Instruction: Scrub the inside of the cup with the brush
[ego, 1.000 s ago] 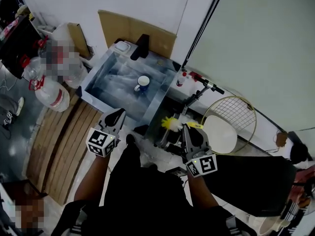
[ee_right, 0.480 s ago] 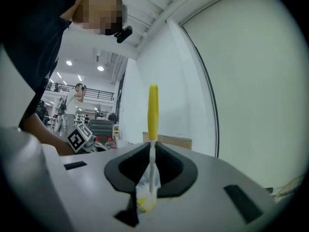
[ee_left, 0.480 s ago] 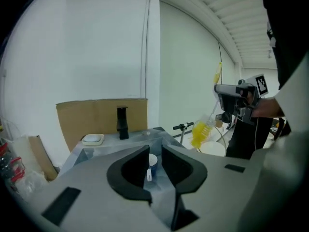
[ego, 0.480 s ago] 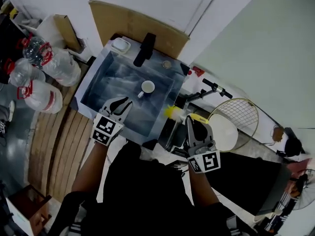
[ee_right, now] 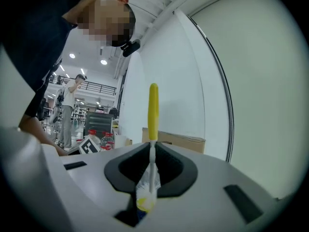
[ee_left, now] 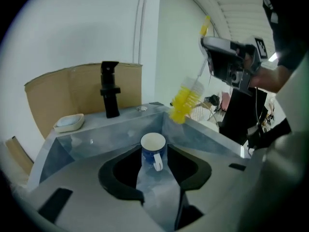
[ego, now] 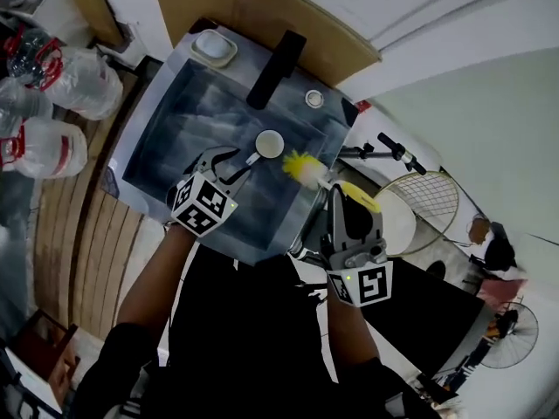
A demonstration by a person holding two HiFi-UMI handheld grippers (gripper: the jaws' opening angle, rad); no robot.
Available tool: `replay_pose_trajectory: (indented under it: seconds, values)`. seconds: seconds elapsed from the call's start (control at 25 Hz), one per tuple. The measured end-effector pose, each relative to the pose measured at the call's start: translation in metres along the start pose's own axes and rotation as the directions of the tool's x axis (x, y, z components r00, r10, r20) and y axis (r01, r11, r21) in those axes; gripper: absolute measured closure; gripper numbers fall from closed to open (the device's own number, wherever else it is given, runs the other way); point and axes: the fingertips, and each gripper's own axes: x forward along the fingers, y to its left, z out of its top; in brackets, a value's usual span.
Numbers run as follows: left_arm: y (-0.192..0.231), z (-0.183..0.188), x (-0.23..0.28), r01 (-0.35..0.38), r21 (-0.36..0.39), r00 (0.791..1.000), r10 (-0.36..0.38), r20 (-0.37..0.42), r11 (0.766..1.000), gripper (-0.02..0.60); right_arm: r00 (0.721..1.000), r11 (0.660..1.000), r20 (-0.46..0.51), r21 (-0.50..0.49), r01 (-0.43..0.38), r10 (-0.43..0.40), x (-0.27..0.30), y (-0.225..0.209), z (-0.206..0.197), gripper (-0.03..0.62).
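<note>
A blue cup [ego: 269, 142] with a white inside stands upright on the floor of the steel sink [ego: 157, 125]. My left gripper [ego: 234, 162] reaches down into the sink just short of it. Its jaws have just been opening; they stand open. In the left gripper view the cup [ee_left: 153, 151] sits between the fingertips, handle toward the camera, untouched. My right gripper [ego: 339, 192] is shut on the brush. The yellow bristles [ego: 301, 168] hang over the sink's right rim, close beside the cup. In the right gripper view the yellow handle [ee_right: 153, 110] rises above the jaws.
A black faucet [ego: 278, 55] and a white soap dish [ego: 214, 46] sit on the sink's far rim, with cardboard [ego: 262, 7] behind. Large water bottles [ego: 52, 68] stand at the left. A round wire frame [ego: 428, 203] lies to the right.
Both grippers moved toward the sink. The left one sank into the basin up to the cup and its jaws spread. The brush travelled left over the sink's rim.
</note>
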Motion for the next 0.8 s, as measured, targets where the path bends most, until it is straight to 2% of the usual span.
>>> replay_pose_trajectory:
  seconds: [0.12, 0.24, 0.44, 0.64, 0.8]
  values:
    - [0.001, -0.019, 0.022, 0.011, 0.021, 0.995, -0.009, -0.094, 1.000, 0.406, 0.999, 0.999, -0.003, -0.014, -0.037, 0.037, 0.016, 0.001, -0.011, 0.549]
    - [0.002, -0.033, 0.041, 0.036, -0.024, 0.989, -0.039, -0.140, 0.999, 0.403, 0.998, 0.998, -0.006, -0.019, -0.065, 0.065, 0.029, -0.003, -0.026, 0.549]
    - [0.000, -0.041, 0.067, 0.025, -0.068, 0.988, -0.035, -0.147, 0.997, 0.403, 0.988, 0.989, 0.036, 0.010, -0.149, 0.149, 0.043, -0.010, -0.037, 0.549]
    - [-0.002, -0.051, 0.088, 0.015, -0.072, 0.988, -0.026, -0.151, 0.997, 0.405, 0.971, 0.973, 0.057, 0.000, -0.233, 0.232, 0.056, -0.013, -0.044, 0.549]
    - [-0.005, -0.055, 0.095, 0.007, -0.080, 0.989, -0.018, -0.144, 0.997, 0.435, 0.955, 0.956, 0.050, 0.013, -0.293, 0.292, 0.063, -0.011, -0.054, 0.549]
